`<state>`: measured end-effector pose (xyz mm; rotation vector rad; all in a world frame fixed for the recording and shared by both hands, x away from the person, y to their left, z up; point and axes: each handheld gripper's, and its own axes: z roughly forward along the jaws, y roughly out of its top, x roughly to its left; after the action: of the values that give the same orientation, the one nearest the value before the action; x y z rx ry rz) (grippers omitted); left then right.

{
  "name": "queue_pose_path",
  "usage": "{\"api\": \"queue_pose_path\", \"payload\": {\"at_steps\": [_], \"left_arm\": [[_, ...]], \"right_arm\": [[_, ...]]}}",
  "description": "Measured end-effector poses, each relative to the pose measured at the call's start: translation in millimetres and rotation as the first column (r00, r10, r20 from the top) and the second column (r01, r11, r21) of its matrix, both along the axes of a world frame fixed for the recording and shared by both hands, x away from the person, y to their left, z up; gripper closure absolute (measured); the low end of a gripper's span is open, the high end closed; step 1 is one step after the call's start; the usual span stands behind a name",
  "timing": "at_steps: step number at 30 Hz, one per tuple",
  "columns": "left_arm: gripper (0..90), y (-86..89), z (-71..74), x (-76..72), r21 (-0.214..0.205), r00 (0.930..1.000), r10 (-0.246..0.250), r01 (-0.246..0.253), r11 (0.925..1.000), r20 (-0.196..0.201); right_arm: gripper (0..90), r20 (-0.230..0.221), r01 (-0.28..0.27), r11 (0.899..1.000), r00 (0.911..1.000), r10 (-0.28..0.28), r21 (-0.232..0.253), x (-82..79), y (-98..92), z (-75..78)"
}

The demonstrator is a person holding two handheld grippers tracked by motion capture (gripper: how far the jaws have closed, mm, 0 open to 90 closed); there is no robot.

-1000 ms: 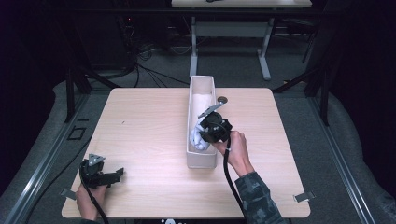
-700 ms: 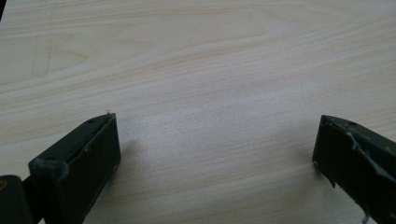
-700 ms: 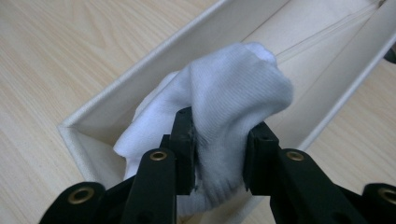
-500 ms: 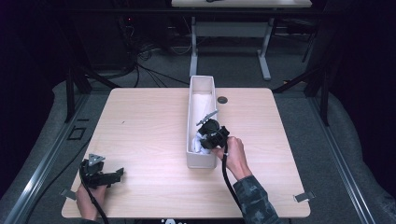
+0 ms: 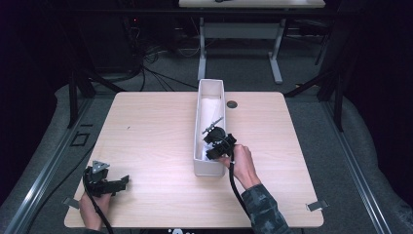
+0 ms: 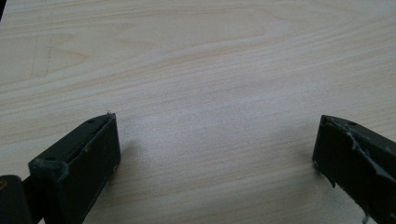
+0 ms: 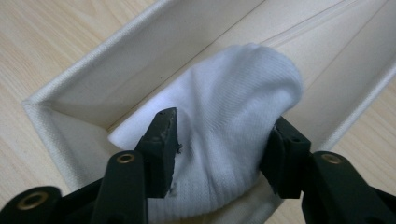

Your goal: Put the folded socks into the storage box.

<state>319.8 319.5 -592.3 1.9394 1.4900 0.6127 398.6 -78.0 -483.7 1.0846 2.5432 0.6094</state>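
High view: a long white bin (image 5: 210,127) stands lengthwise on the desk (image 5: 146,136), just right of centre, its far end near the desk's far edge and its near end well short of the near edge. The right gripper (image 5: 217,141) dips into the bin's near half, close to the right wall. The left gripper (image 5: 104,181) rests at the near left corner of the desk, with broad bare wood between it and the bin.

Right gripper view: a white sock (image 7: 233,116) lies bundled in the bin (image 7: 93,88), near an end wall and its corner. The right gripper (image 7: 219,149) has just been opening; its jaws now stand apart on either side of the sock, whose cloth bulges between them. Whether the pads still touch the cloth is hard to tell. The sock's lower part is hidden behind the jaws.

Left gripper view: the left gripper (image 6: 215,154) has its jaws wide apart over bare wood, both cut off by the lower edge.

In the high view the sock is largely hidden by the right gripper.
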Motion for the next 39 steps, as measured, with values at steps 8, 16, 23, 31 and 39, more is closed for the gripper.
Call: {"api": "queue_pose_path", "payload": {"at_steps": [8, 16, 23, 31, 39], "left_arm": [[0.5, 0.0, 0.0, 0.0, 0.0, 1.0, 0.0, 0.0, 1.0, 0.0], [0.5, 0.0, 0.0, 0.0, 0.0, 1.0, 0.0, 0.0, 1.0, 0.0], [0.6, 0.0, 0.0, 0.0, 0.0, 1.0, -0.001, 0.001, 1.0, 0.0], [0.5, 0.0, 0.0, 0.0, 0.0, 1.0, 0.0, 0.0, 1.0, 0.0], [0.5, 0.0, 0.0, 0.0, 0.0, 1.0, 0.0, 0.0, 1.0, 0.0]], "right_arm": [[38.7, 0.002, 0.003, 0.999, 1.0, -0.003, 0.047, -2.4, -3.4, 4.5], [31.7, 0.031, 0.007, 0.995, 0.9995, -0.01, 0.097, -9.1, -13.0, 16.8], [25.3, 0.059, 0.008, 0.991, 0.9981, -0.016, 0.134, -14.2, -25.9, 26.4], [13.4, 0.103, 0.035, 0.978, 0.993, -0.057, 0.207, -22.2, -50.6, 37.0], [4.5, 0.134, 0.093, 0.967, 0.9827, -0.128, 0.238, -33.6, -87.2, 35.9]]}}
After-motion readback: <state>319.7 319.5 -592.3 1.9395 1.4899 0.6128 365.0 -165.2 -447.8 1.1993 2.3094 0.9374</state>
